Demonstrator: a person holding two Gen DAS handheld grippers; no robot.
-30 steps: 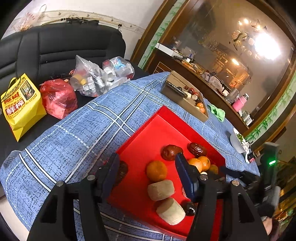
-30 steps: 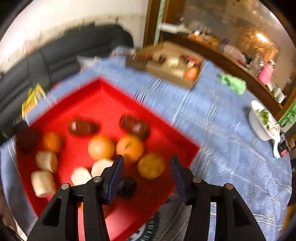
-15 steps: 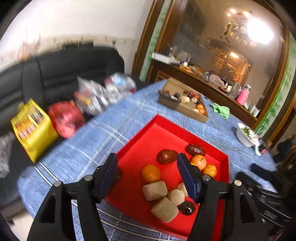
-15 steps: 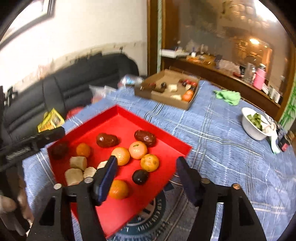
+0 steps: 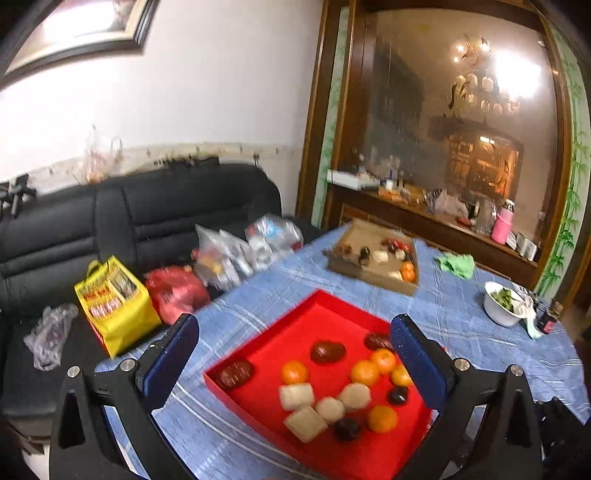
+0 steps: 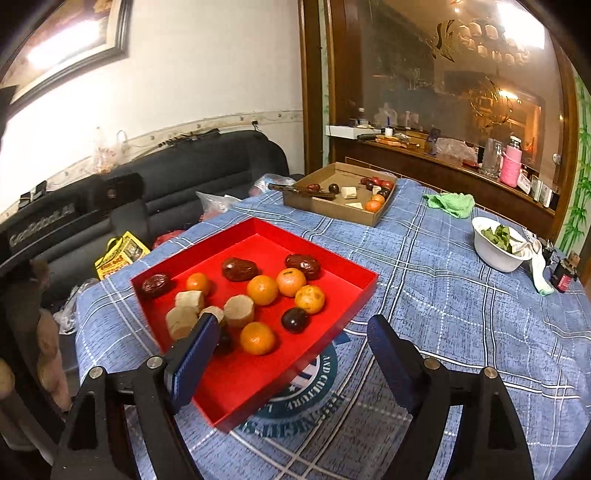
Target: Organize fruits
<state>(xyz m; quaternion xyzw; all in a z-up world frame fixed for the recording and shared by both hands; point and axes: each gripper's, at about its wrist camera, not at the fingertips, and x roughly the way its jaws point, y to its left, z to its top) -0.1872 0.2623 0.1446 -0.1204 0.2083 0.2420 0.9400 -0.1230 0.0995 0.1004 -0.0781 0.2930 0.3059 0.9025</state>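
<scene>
A white wall fills the upper left of the frame, with a dark-framed picture in its corner. Below it stands a black leather sofa. At right, a large dark wooden frame holds a mirror reflecting a lit chandelier. Beneath runs a cluttered wooden sideboard.

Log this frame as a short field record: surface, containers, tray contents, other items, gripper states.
surface: round table under a blue plaid cloth
containers: red tray near; cardboard box farther back, holding mixed pieces
tray contents: five oranges, three wrinkled red dates, four beige cut chunks, two dark round fruits
other items: white bowl with greens; green cloth
left gripper: open, empty, above the tray
right gripper: open, empty, over the tray's near edge
</scene>
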